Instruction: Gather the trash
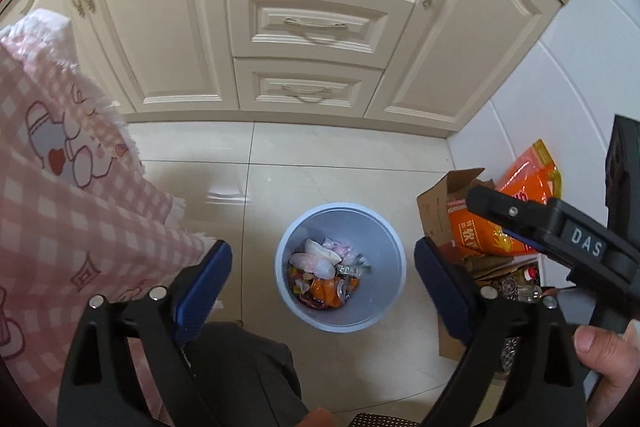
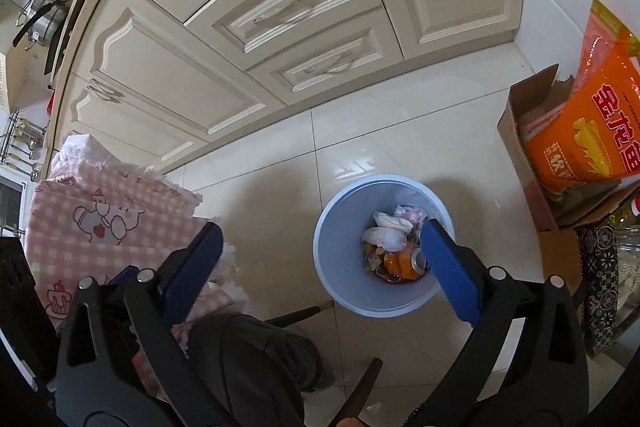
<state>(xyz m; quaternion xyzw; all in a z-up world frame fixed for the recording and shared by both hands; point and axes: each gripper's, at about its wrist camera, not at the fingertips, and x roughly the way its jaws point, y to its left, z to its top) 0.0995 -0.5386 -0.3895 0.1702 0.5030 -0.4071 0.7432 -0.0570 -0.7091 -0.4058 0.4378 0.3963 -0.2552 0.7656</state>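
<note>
Both grippers hang above the floor with their jaws spread wide and nothing between the blue pads: the left gripper [image 1: 323, 267] looks straight down on the bin [image 1: 372, 223], and the right gripper [image 2: 320, 255] sits a little to the bin's [image 2: 344, 219] left, its right finger overlapping the rim in that view. The trash [image 1: 326, 275] lies in a heap at the bottom of the bin: pale crumpled wrappers, an orange scrap and what looks like a crushed can; in the right view the trash [image 2: 394, 247] shows just beside the right finger. Judging from this, the drop is done or a fresh pick is about to start, and no loose litter is visible on the tiles around the bin. To do the step well, the person should lift both tools clear of the rim before swinging away, since the bin is light-looking plastic and a knock could tip it. The pink cloth [image 1: 60, 187] hangs close to the left gripper and could snag a finger. The box [image 1: 440, 211] with the orange bag [image 1: 484, 227] stands near the bin on the right; whether it counts as trash cannot be told.
</note>
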